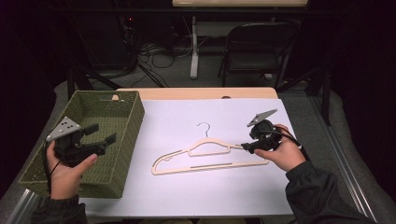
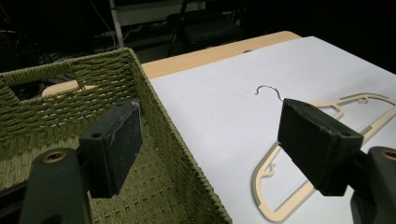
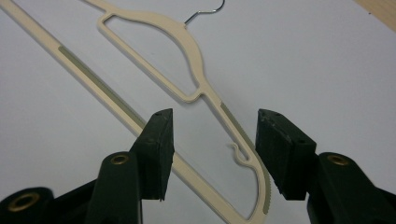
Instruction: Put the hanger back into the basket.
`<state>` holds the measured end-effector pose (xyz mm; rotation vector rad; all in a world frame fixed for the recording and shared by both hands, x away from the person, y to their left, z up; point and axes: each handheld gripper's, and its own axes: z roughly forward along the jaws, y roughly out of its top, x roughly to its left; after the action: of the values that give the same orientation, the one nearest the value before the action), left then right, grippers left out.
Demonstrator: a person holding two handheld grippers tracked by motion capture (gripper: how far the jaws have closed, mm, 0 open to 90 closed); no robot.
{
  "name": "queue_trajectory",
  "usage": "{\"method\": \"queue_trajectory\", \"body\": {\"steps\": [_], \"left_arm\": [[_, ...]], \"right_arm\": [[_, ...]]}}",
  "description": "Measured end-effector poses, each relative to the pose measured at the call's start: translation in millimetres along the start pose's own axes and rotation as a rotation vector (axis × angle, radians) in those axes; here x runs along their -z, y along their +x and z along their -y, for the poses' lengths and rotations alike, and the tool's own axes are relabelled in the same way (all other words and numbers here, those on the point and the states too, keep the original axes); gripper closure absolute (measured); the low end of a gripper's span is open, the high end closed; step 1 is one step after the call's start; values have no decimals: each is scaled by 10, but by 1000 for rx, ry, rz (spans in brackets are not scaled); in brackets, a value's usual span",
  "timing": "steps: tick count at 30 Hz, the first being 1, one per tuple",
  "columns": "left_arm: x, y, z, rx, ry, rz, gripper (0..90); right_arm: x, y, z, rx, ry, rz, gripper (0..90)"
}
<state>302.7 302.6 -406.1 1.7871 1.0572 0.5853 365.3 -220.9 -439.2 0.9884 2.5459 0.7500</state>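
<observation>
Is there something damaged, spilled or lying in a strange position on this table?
Nothing stands out. The cream hanger lies flat and whole on the white sheet, and the green woven basket sits upright at the table's left edge, with no damage that shows.

Dark room, black folding chair, tangled cables on grey floor

Dim room with dark surroundings, light from above falling on the white table sheet, soft shadows, no glare, slightly grainy, close jaws mildly soft.
</observation>
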Motion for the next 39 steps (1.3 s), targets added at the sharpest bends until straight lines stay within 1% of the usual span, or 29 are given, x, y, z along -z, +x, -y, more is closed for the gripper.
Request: {"method": "queue_trajectory", "body": {"steps": [3,4,5,6,7,8,9,10,11,12,13,14,15,17,18,20,21,22,24,25,27,28,29,33,34,35,36,37,39], "left_arm": [[3,-4,8,-1,3,3,223],[2,-4,11,-2,6,3,223],[1,-3,13,-1,7,4,224],[0,-2,16,1,9,4,224],[-2,-1,20,3,9,4,225],[-4,-2,22,3,10,5,225],[-4,-2,24,3,10,6,226],[-5,-3,27,3,10,7,226],[-5,-2,30,3,11,7,225],[-4,-1,32,4,12,7,225],[-2,2,34,4,15,7,226],[1,4,36,5,15,7,225],[2,5,38,6,13,7,225],[7,8,41,7,13,8,225],[10,9,41,7,12,8,226],[17,9,43,7,12,7,227],[19,9,43,7,12,8,227],[20,8,43,7,13,8,227],[21,6,44,7,13,9,227],[21,5,44,7,14,9,227],[21,4,44,6,16,10,230],[20,4,45,7,17,9,232],[20,3,46,9,17,8,233],[22,7,52,11,20,8,236],[23,8,53,12,20,9,236],[24,9,54,13,20,10,236],[25,9,55,12,21,9,237],[24,9,57,13,20,9,237],[25,9,57,14,19,11,237]], "right_arm": [[-24,9,-19,1,23,-5,481],[-49,13,-17,3,9,-7,484],[-55,16,-33,11,46,-21,490],[-55,16,-33,11,46,-21,490],[-62,22,-39,14,62,-19,493],[-70,25,-44,14,77,-28,497],[-87,30,-46,16,78,-33,498],[-79,39,-61,14,115,-31,498],[-80,35,-69,30,125,-31,498],[-104,44,-67,27,104,-32,500],[-86,47,-87,26,147,-35,503],[-124,55,-81,31,112,-27,503],[-94,55,-110,36,171,-31,505],[-121,56,-116,39,158,-36,506],[-104,57,-137,32,197,-37,507],[-131,58,-149,37,194,-39,511],[-155,70,-145,35,176,-24,511],[-118,52,-184,46,242,-50,514],[-122,54,-214,50,270,-60,519],[-133,60,-219,47,256,-66,519],[-153,72,-235,59,250,-58,522],[-135,76,-264,66,293,-65,522],[-137,84,-279,73,297,-58,522],[-163,97,-319,86,273,-63,532],[-152,100,-342,84,302,-69,535],[-178,106,-337,90,278,-70,536],[-174,113,-357,100,298,-61,537],[-188,120,-364,104,290,-61,540],[-188,131,-405,115,311,-71,545]]}}
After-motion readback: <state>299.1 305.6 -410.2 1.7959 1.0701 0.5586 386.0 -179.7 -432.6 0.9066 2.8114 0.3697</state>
